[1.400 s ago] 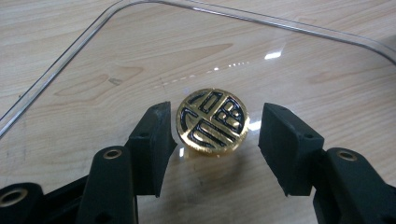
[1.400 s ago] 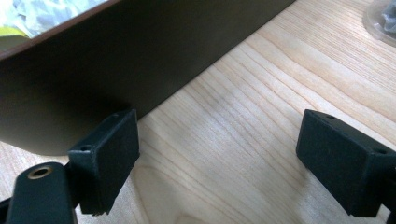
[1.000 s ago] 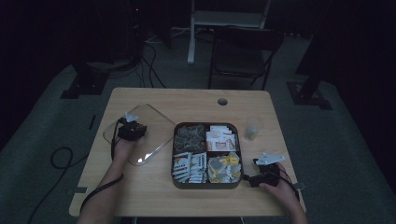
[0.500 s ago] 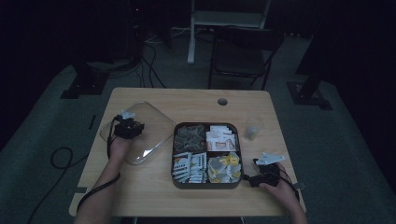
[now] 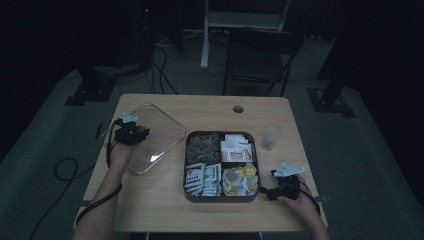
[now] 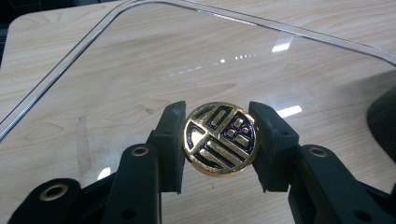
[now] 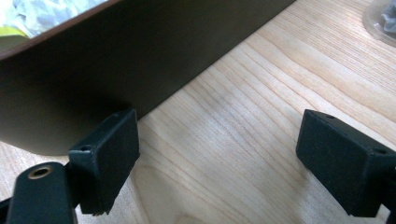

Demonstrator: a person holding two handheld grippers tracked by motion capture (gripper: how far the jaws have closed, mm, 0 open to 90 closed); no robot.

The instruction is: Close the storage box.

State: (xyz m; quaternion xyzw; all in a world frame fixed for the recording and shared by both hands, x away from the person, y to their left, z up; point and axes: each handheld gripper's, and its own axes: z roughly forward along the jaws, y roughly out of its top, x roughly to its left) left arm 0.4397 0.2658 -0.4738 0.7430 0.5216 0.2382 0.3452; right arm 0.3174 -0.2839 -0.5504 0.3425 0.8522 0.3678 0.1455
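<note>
A clear square lid lies flat over the table left of the dark tray. My left gripper is shut on the lid's round gold knob, one jaw on each side. Whether the lid rests on the wood or hangs just above it I cannot tell. The tray has four compartments of packets and tea bags. My right gripper is open on the table at the tray's front right corner. In the right gripper view its left finger is close to the tray's dark wall, with bare wood between the jaws.
A small clear cup stands right of the tray, and its edge appears at the top right of the right gripper view. A round hole sits near the table's far edge. A chair stands beyond the table.
My left gripper has shifted a little to the left with the lid, and the lid has gone from tilted to level. The right gripper has stayed put.
</note>
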